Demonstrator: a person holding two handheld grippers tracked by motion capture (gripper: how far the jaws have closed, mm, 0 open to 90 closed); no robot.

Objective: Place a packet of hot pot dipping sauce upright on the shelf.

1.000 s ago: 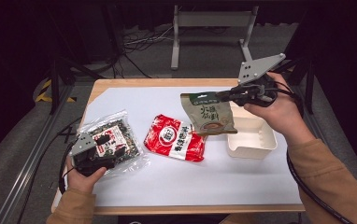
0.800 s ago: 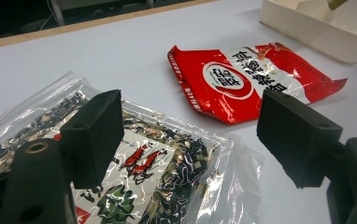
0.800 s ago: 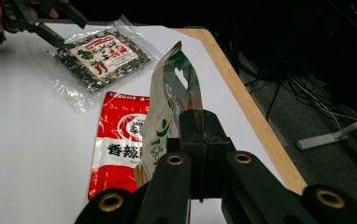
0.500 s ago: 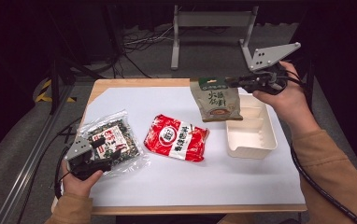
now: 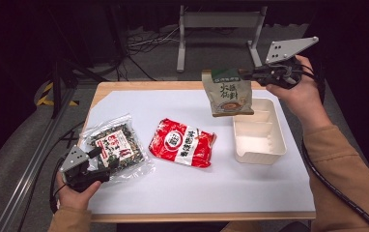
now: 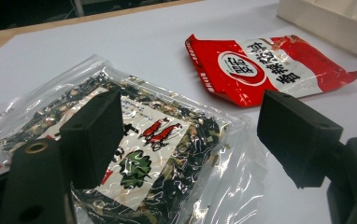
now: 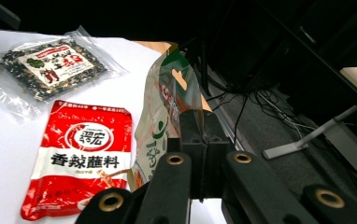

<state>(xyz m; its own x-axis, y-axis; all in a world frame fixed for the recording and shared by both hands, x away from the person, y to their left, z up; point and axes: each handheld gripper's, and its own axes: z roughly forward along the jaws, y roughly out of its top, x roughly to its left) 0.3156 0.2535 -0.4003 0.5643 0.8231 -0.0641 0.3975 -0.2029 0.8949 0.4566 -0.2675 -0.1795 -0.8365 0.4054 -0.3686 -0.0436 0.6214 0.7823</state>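
The right gripper point(image 5: 250, 74), jaws clamped on the green pouch's point(image 5: 230, 93) top edge, hangs it upright above the tray point(image 5: 260, 150), probably to drop it in, while the left gripper point(image 5: 95, 162), jaws wide, straddles the clear packet point(image 6: 134, 154) on the surface point(image 5: 197, 188).

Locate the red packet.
High view: the red packet lies flat mid-table, between the clear seaweed bag on its left and the white tray on its right.
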